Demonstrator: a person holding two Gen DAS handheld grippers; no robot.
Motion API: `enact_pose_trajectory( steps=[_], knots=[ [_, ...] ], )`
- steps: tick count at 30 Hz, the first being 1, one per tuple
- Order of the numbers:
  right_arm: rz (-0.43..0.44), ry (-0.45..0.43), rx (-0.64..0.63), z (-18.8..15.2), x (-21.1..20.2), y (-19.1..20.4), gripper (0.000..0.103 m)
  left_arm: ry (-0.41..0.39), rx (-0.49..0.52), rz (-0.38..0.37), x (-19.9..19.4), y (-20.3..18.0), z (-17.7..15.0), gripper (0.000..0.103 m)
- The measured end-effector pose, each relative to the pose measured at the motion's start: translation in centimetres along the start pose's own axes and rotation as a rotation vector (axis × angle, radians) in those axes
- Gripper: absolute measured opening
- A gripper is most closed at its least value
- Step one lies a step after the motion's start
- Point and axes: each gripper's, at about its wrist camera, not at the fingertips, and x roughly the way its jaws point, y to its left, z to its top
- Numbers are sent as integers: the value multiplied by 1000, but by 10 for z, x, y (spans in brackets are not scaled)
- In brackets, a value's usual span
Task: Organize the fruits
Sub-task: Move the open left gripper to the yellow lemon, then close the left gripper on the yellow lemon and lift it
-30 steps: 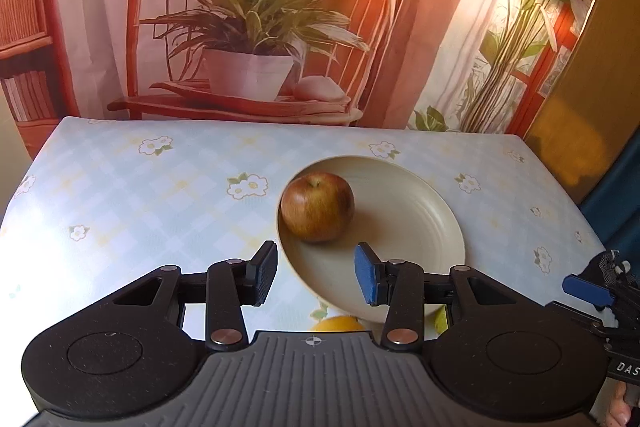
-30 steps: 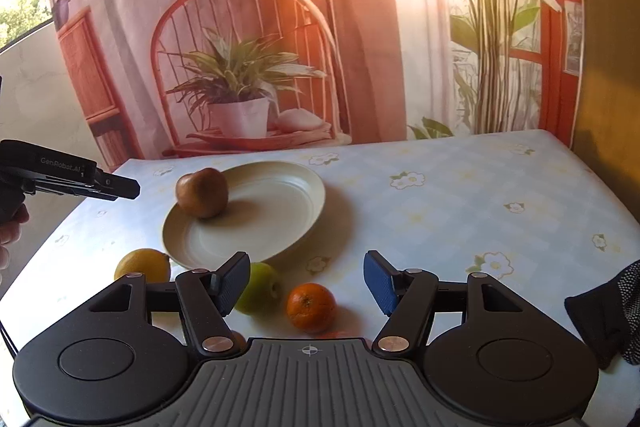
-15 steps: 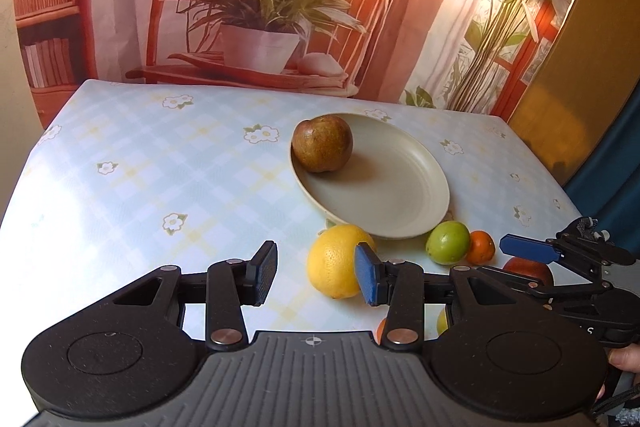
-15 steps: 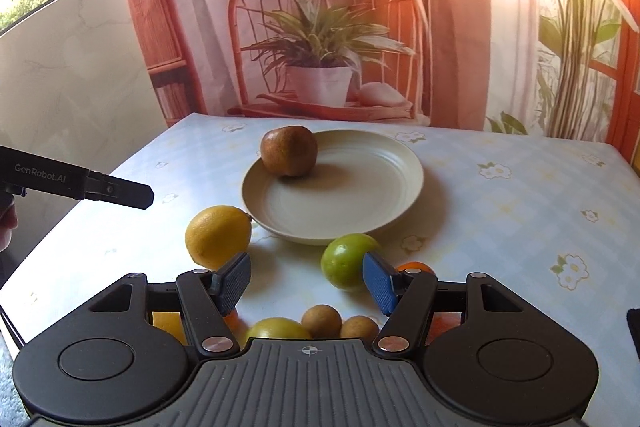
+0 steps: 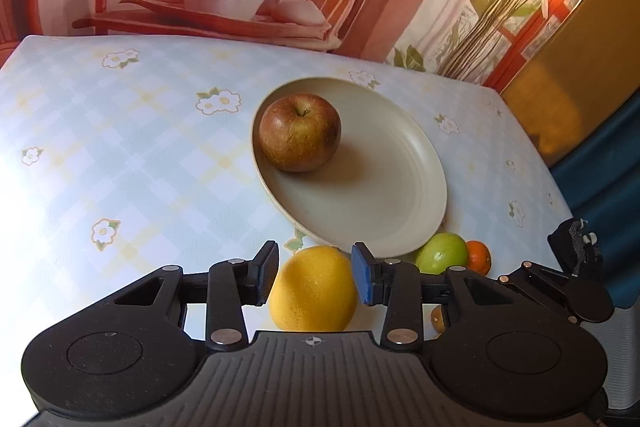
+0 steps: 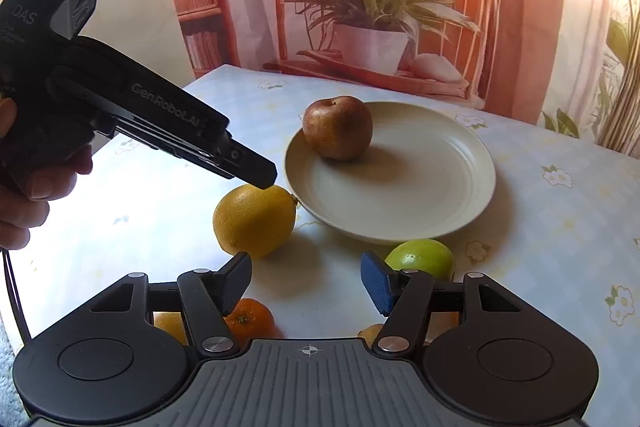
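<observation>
Left wrist view. The left tongs (image 5: pixel 315 277) point down at a lemon (image 5: pixel 314 293) that lies on the worktop (image 5: pixel 120 155) just near of the plate (image 5: pixel 400 203). The lemon sits between the two pads, and the jaws are closing; the black left pad seems to be at the peel, while whether the blue right pad presses yet cannot be told, so the grasp is judged not complete. The straddling approach suits a round fruit, which would roll if pushed from one side. An apple (image 5: pixel 300 133) stands stem up on the far left of the plate, leaving most of the plate free. A green fruit (image 5: pixel 442 259) and a small orange (image 5: pixel 478 257) lie right of the lemon, at the plate's near rim.

Right wrist view. The right tongs (image 6: pixel 306 285) hover over bare worktop with nothing between the pads; the jaws are narrowing but clasp nothing. They appear to wait low and near the loose fruit. The left tongs (image 6: pixel 264 183) reach in from the left, held by a hand (image 6: pixel 24 195), their tip over the top of the lemon (image 6: pixel 254 221). The lemon is large, bright yellow and pebbled, with a small nipple almost touching the plate (image 6: pixel 460 211). The green fruit (image 6: pixel 420 255) lies at the near rim, and a mandarin (image 6: pixel 248 319) lies nearest, partly behind the left finger.
</observation>
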Motion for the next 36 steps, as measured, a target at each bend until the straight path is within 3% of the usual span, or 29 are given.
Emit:
enact_pose_trajectory(
  steps=[12, 26, 31, 36],
  knots=[
    [50, 52, -42, 7, 16, 9, 57, -25, -105, -61, -7, 35, -11, 43],
    [123, 110, -147, 31, 52, 43, 56, -99, -230, -30, -26, 74, -25, 43],
    [130, 130, -182, 37, 63, 52, 44, -104, -261, -37, -27, 78, -27, 43],
    [121, 104, -201, 35, 63, 58, 43, -110, -284, -67, -29, 79, -25, 40]
  ],
)
